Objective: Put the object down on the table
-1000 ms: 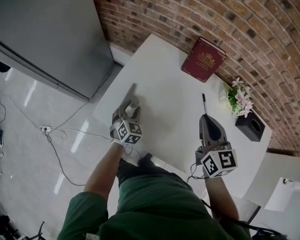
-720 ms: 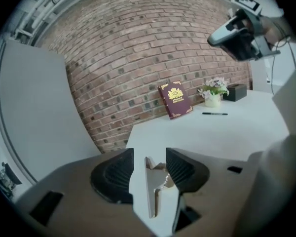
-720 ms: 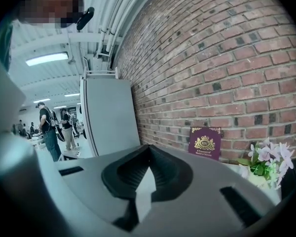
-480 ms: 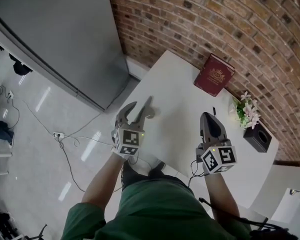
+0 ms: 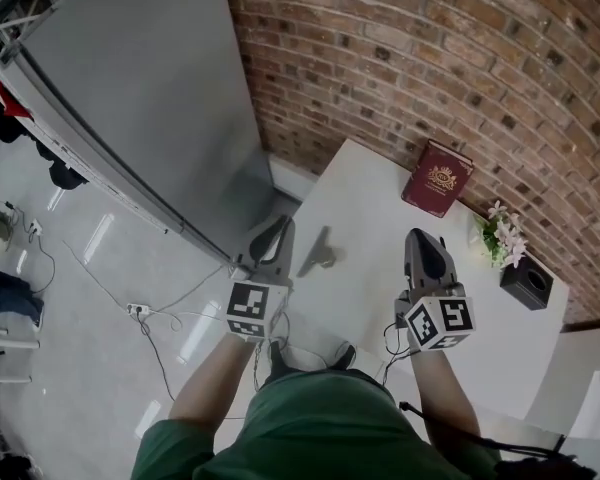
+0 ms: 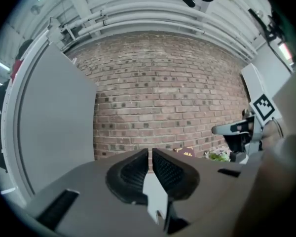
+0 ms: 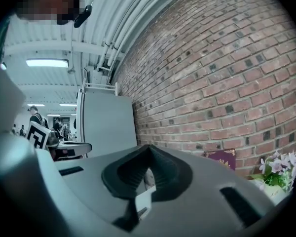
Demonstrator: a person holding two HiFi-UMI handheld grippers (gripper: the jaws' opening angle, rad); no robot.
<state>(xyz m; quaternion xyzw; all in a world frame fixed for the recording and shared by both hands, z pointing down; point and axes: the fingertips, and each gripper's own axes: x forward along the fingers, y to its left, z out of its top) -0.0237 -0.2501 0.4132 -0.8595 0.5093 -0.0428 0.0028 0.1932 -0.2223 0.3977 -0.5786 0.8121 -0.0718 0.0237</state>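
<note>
My left gripper [image 5: 280, 230] is held over the near left edge of the white table [image 5: 375, 203]. Its jaws are shut with nothing between them, which the left gripper view [image 6: 150, 154] also shows. Over the table's near side, my right gripper [image 5: 421, 238] is shut and empty too, its pads meeting in the right gripper view [image 7: 148, 152]. A dark red book [image 5: 438, 178] lies flat at the table's far edge by the brick wall, well away from both grippers.
A pot of pink flowers [image 5: 505, 238] and a black box [image 5: 528, 280] stand at the table's far right. A tall grey cabinet [image 5: 150, 98] stands to the left of the table. Cables lie on the floor [image 5: 150, 313].
The left jaws stood wide open half a second ago and are now shut. Both grippers have drawn back toward the table's near edge as the head view tilted up.
</note>
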